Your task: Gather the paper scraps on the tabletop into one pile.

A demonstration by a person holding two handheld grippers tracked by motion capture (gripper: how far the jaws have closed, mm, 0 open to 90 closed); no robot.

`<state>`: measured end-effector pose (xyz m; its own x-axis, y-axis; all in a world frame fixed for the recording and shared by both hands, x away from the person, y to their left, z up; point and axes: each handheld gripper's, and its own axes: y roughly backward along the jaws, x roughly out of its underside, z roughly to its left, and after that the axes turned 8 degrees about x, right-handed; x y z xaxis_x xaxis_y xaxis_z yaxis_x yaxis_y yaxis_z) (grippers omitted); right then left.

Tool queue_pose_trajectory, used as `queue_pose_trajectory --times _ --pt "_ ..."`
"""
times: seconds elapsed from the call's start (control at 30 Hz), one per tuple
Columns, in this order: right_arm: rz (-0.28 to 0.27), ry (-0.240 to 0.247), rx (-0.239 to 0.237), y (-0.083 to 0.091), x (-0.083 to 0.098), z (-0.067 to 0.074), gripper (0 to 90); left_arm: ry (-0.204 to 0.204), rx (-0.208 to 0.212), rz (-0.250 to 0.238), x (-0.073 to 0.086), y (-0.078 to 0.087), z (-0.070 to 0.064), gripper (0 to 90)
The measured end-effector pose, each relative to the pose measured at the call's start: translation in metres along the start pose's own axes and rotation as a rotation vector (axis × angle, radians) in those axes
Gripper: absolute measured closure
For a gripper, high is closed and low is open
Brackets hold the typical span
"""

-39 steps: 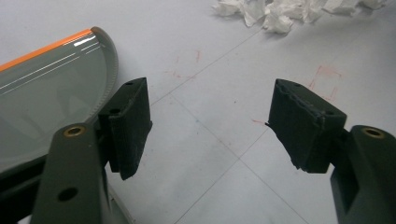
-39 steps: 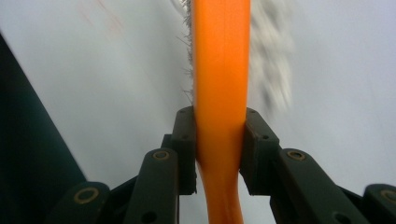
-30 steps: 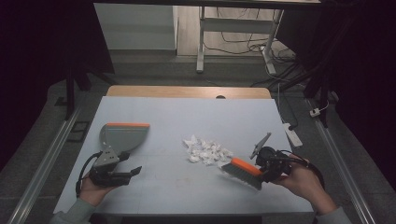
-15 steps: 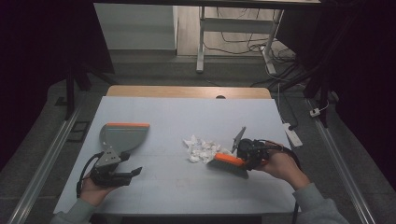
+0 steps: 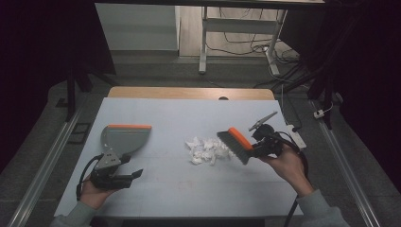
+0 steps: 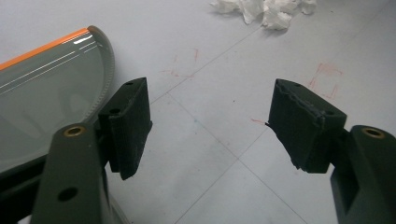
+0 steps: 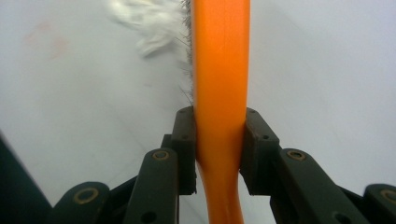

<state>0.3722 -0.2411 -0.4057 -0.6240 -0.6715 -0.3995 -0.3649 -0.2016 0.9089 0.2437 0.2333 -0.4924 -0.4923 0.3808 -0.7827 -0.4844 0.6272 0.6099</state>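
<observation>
A grey dustpan (image 5: 125, 139) with an orange lip lies on the left of the pale table (image 5: 179, 189). Just in front of its handle my left gripper (image 5: 136, 174) rests open, its jaws apart over bare tabletop. In the left gripper view the dustpan (image 6: 46, 107) sits left of the left gripper (image 6: 210, 121). A pile of crumpled white paper scraps (image 5: 208, 150) lies mid-table. My right gripper (image 5: 257, 147) is shut on the orange-backed brush (image 5: 235, 144), held tilted at the pile's right edge. The right gripper (image 7: 219, 149) pinches the brush handle (image 7: 220, 70), with scraps (image 7: 149, 23) beyond.
A white power strip (image 5: 295, 136) lies at the table's right edge, with cables trailing behind. A wooden strip (image 5: 189, 93) runs along the far edge. Faint red marks (image 6: 327, 77) show on the tabletop near the left gripper.
My right gripper carried the brush from the near right of the pile leftward and away from the person, up against the pile's right side. The left hand stayed put.
</observation>
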Motion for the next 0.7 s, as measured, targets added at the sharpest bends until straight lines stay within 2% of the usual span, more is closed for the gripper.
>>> queue_pose_trajectory --times 0.07,0.13,0.23,0.4,0.57,0.7 --pt "0.070 -0.100 0.037 -0.001 0.004 -0.008 70.7 -0.004 0.002 -0.003 -0.001 0.000 -0.001 30.2" --pt "0.128 -0.165 0.059 -0.006 0.005 -0.015 70.7 -0.003 0.003 -0.004 -0.001 0.000 0.000 30.3" --pt "0.190 -0.200 0.069 -0.019 0.001 -0.020 70.8 -0.001 0.004 -0.004 -0.001 0.000 0.000 30.3" --pt "0.286 -0.231 0.042 -0.048 -0.018 -0.016 70.8 -0.001 0.003 -0.009 0.000 0.001 0.001 30.3" --pt "0.284 -0.223 -0.003 -0.055 -0.041 -0.002 70.8 -0.002 0.006 -0.010 0.001 0.002 0.001 30.3" --pt "0.223 -0.226 -0.053 -0.054 -0.052 0.005 70.8 -0.002 0.009 -0.012 0.001 0.003 0.001 30.3"
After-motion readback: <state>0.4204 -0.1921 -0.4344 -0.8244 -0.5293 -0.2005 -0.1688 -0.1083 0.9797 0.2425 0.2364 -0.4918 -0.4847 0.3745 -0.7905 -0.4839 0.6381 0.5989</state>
